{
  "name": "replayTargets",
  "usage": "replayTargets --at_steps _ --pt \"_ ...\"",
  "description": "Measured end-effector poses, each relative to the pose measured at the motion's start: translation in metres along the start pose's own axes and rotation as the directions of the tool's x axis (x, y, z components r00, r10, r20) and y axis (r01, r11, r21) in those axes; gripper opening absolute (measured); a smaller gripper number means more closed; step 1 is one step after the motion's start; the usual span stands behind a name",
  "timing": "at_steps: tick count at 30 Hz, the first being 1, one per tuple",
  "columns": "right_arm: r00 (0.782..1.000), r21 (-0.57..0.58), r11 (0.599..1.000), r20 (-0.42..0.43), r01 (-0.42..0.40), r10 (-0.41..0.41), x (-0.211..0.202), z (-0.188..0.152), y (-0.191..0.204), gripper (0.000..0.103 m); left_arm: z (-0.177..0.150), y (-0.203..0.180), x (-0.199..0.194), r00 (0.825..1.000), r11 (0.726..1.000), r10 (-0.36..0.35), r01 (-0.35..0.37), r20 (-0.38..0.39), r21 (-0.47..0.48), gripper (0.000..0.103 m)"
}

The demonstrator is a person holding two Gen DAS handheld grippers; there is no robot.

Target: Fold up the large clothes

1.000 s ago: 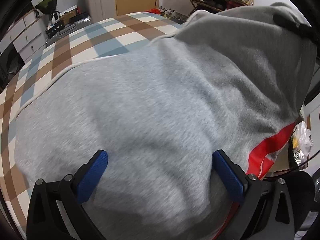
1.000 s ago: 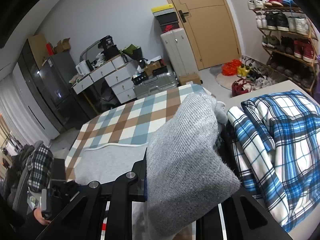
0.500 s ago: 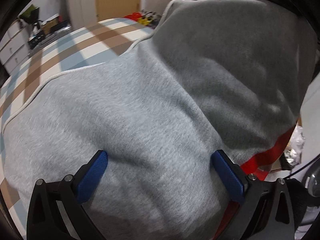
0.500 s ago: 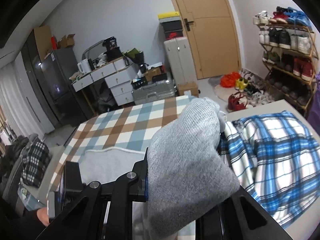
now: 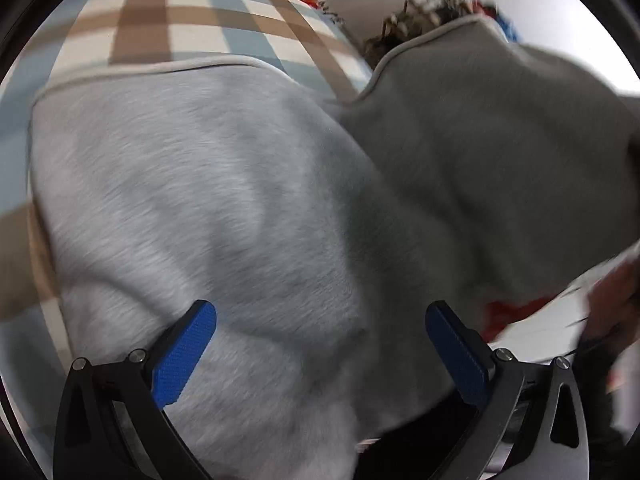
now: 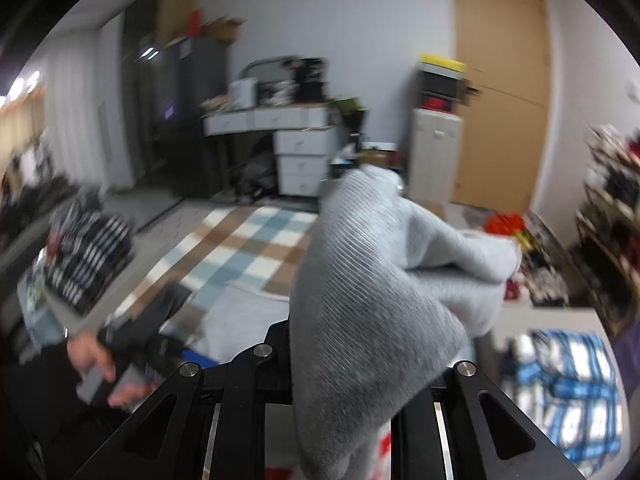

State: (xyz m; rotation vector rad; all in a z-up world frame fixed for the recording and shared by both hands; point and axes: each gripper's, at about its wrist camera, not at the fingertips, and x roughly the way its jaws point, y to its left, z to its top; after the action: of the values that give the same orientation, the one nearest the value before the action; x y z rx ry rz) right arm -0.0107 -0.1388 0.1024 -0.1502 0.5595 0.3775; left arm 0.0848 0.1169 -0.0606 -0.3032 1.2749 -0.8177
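Note:
A large light-grey sweatshirt [image 5: 224,200] lies spread on the checked tablecloth [image 5: 180,20]. Its right part [image 5: 500,152] is lifted and hangs in a darker fold, with a bit of red [image 5: 500,316] showing under it. My left gripper [image 5: 320,344] stands open low over the cloth, blue pads [image 5: 184,354] far apart. In the right wrist view my right gripper [image 6: 348,364] is shut on the ribbed edge of the sweatshirt [image 6: 372,300] and holds it up above the table. The cloth hides its fingertips. Both views are blurred.
A blue checked shirt [image 6: 568,380] lies at the table's right. A person's hand [image 6: 92,356] holds the left gripper at lower left. Beyond the table [image 6: 240,248] stand white drawers [image 6: 304,156], a wooden door [image 6: 500,120] and a shoe rack [image 6: 612,200].
My right gripper has risen and rolled with the grey edge still in it. The left gripper has swung across the sweatshirt, and the lifted part now hangs closer over its right side.

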Motion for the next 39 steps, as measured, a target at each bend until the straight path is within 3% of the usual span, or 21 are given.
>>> replayTargets --at_steps 4,8,13,16,20,24,29,31,34,36,39 --pt "0.995 -0.140 0.987 -0.070 -0.079 0.070 0.041 -0.016 0.068 0.019 -0.005 0.035 -0.025 0.997 0.991 -0.081 0.081 0.008 -0.107 0.102" --pt "0.977 -0.140 0.973 -0.138 -0.181 0.162 0.082 -0.050 0.110 0.020 -0.011 0.057 -0.049 0.986 0.970 -0.159 0.166 0.054 -0.176 0.102" --pt "0.964 -0.056 0.972 -0.154 -0.229 0.218 0.101 -0.080 0.124 0.020 -0.017 0.075 -0.056 0.994 0.974 -0.110 0.111 0.018 -0.198 0.101" --pt "0.963 -0.016 0.970 -0.127 -0.243 0.239 0.094 -0.085 0.115 0.020 -0.021 0.083 -0.065 0.989 0.964 -0.145 0.150 0.038 -0.220 0.101" --pt "0.959 -0.005 0.964 -0.098 -0.266 0.264 0.088 -0.091 0.109 0.021 -0.017 0.084 -0.072 0.963 0.935 -0.244 0.264 0.111 -0.238 0.101" --pt "0.963 -0.058 0.964 -0.094 -0.260 0.254 0.089 -0.105 0.116 0.023 -0.015 0.081 -0.065 0.941 0.910 -0.316 0.337 0.121 -0.240 0.101" --pt "0.963 -0.099 0.961 -0.113 -0.257 0.246 0.091 -0.113 0.119 0.024 -0.017 0.084 -0.069 0.880 0.842 -0.439 0.473 0.179 -0.260 0.101" --pt "0.961 -0.098 0.960 -0.117 -0.263 0.252 0.092 -0.115 0.118 0.024 -0.009 0.082 -0.066 0.882 0.847 -0.433 0.468 0.183 -0.252 0.101" --pt "0.959 -0.096 0.959 -0.119 -0.268 0.256 0.091 -0.115 0.120 0.025 0.002 0.078 -0.051 0.892 0.851 -0.435 0.452 0.124 -0.265 0.101" --pt "0.960 -0.103 0.959 -0.122 -0.265 0.252 0.092 -0.115 0.121 0.025 0.007 0.071 -0.038 0.886 0.843 -0.458 0.460 0.077 -0.281 0.101" --pt "0.960 -0.127 0.955 -0.123 -0.268 0.253 0.090 -0.117 0.125 0.025 0.014 0.053 -0.032 0.913 0.892 -0.409 0.396 -0.016 -0.217 0.101"
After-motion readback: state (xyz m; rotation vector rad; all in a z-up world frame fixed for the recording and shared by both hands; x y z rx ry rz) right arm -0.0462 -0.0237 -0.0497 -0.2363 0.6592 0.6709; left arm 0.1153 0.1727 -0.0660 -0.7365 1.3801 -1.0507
